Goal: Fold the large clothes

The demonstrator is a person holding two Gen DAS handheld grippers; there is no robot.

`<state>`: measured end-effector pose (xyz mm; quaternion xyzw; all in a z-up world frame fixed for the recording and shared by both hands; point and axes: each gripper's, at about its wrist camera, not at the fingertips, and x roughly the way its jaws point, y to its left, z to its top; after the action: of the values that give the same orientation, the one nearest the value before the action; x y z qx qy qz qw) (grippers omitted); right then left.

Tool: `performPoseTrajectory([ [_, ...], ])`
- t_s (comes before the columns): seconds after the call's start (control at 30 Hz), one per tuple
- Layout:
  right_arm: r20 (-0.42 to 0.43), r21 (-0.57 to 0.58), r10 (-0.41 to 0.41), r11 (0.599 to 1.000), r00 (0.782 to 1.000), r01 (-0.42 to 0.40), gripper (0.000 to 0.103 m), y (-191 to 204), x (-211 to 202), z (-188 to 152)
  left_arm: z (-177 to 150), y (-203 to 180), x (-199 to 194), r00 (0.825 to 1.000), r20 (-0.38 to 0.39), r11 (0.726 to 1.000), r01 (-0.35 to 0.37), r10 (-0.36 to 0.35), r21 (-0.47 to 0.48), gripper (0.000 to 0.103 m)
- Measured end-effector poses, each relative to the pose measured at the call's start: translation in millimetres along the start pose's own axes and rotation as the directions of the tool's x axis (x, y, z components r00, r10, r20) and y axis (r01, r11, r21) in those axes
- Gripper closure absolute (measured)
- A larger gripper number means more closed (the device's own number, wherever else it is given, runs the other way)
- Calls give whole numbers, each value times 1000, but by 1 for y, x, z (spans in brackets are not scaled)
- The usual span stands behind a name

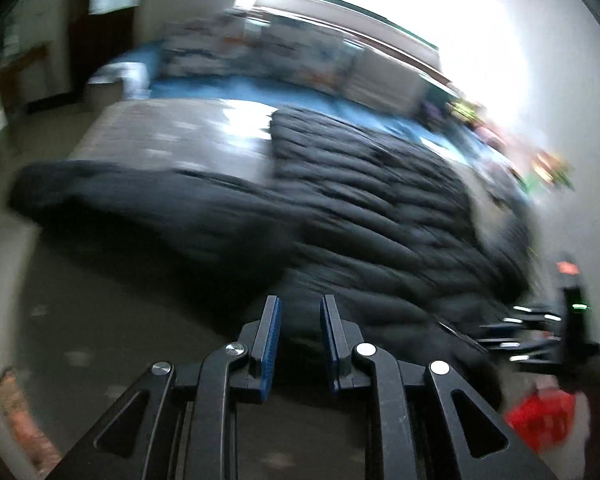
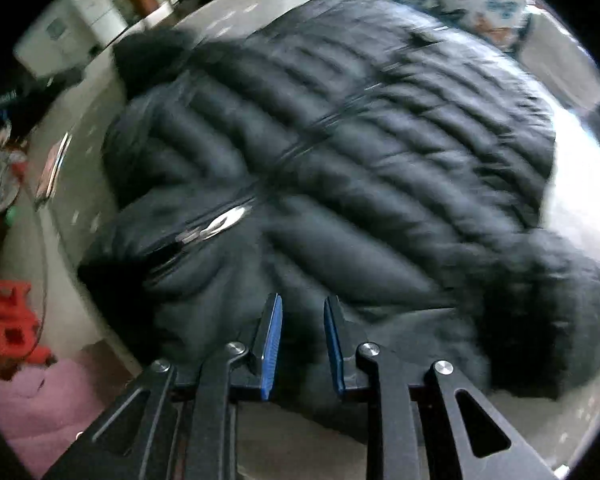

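A large black quilted puffer jacket (image 1: 380, 208) lies spread on a grey bed (image 1: 188, 132), one sleeve (image 1: 112, 196) stretched out to the left. In the right wrist view the jacket (image 2: 340, 152) fills the frame, with its zipper (image 2: 220, 220) running diagonally. My left gripper (image 1: 300, 320) has its jaws partly apart with jacket fabric between the blue pads. My right gripper (image 2: 302, 320) also has its jaws partly apart over jacket fabric at the near edge; it shows at the right edge of the left wrist view (image 1: 540, 328). Both views are motion-blurred.
Patterned pillows (image 1: 260, 48) and a blue sheet (image 1: 236, 90) lie at the bed's far end under a bright window. A red stool (image 2: 14, 324) and pink cloth (image 2: 40, 404) are on the floor at left. A white cabinet (image 2: 88, 8) stands farther back.
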<state>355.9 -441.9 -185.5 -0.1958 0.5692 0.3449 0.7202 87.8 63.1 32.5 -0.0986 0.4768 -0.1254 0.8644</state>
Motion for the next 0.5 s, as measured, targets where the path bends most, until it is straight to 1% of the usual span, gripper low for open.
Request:
performPoseTrajectory([
  [0.03,-21,-19,6,1000,1000,-6,79,13,10,-5,-5,-18,9,998,-27,998,49,-48,37,81],
  [0.07,-53,-62,-23,998,998,19,79,26,23,-12,-9,-32,16,996,-42,994,84,-82,65,81],
  [0.1,-59,-101,-64,993,996,58,79,36,28,-17,-14,-51,25,991,-62,987,122,-116,109,81],
  [0.13,-40,-136,-108,986,993,101,79,44,29,-20,-17,-65,33,988,-77,979,144,-134,142,81],
  [0.17,-21,-147,-126,982,992,121,79,50,25,-21,-19,-77,39,985,-86,973,160,-147,165,81],
  [0.23,31,-116,-110,987,993,113,79,54,12,-23,-25,-101,53,975,-105,955,212,-194,209,81],
  [0.27,81,-110,-102,988,991,111,79,57,5,-25,-29,-109,61,969,-116,947,239,-218,215,81],
  [0.33,131,-93,-72,992,989,84,79,61,5,-30,-40,-121,77,953,-157,931,289,-259,224,81],
  [0.37,122,-77,-44,996,992,54,79,62,14,-32,-48,-125,87,944,-186,926,310,-272,217,81],
  [0.4,92,-68,-26,997,995,32,79,62,27,-37,-56,-127,98,934,-218,921,328,-283,209,81],
  [0.43,83,-68,-31,997,996,36,79,61,33,-41,-63,-129,105,928,-245,920,334,-282,206,81],
  [0.47,108,-77,-33,996,994,42,79,61,37,-46,-72,-129,112,926,-269,922,324,-264,211,84],
  [0.5,125,-76,-20,997,992,30,79,59,32,-50,-78,-130,117,927,-280,925,314,-250,214,84],
])
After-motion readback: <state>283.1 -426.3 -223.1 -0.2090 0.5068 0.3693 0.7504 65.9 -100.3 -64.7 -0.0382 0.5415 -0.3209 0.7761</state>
